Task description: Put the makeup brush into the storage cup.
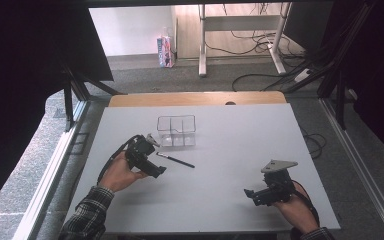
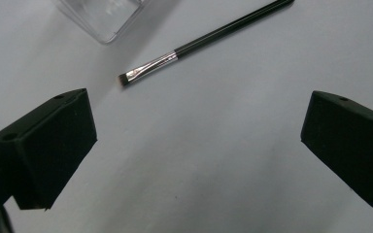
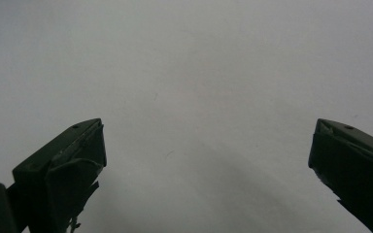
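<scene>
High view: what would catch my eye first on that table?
Likely the clear plastic box near the middle of the white table, with a thin black brush lying just in front of it. Next, the left gripper, jaws wide open, close to the brush, and the right gripper off to the side.

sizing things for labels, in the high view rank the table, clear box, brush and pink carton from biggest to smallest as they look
1. table
2. clear box
3. brush and pink carton: they look close in size, and the carton stands far back on the floor, so unranked.
</scene>
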Motion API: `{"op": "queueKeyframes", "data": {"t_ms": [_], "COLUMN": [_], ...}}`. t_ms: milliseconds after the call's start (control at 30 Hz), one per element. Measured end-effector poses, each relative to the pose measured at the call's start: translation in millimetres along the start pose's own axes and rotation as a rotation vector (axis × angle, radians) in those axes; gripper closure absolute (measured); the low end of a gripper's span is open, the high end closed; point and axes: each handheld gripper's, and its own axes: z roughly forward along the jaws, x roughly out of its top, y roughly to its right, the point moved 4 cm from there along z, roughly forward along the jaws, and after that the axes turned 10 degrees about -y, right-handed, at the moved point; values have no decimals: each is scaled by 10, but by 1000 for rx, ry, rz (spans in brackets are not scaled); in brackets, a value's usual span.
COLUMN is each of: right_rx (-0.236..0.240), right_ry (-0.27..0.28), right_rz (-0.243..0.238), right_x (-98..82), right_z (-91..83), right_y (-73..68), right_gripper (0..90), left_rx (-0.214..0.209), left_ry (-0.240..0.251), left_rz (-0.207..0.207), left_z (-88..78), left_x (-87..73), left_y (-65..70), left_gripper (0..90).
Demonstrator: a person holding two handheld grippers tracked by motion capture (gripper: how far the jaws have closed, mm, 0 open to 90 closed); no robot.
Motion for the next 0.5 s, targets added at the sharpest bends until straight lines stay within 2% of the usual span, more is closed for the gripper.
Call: {"op": "queueKeyframes", "data": {"t_ms": [500], "right_rx": [3], "right_ry": [-19], "right_rz": [-5], "right_x": [-6], "right_z": [1], "right_y": [-8], "right_gripper": [0], "left_rx": [-43], "left_ry": [-26], "left_rz": [48], "left_z": [132], "left_x": [248], "left_y": [43], "left_gripper": [30]}}
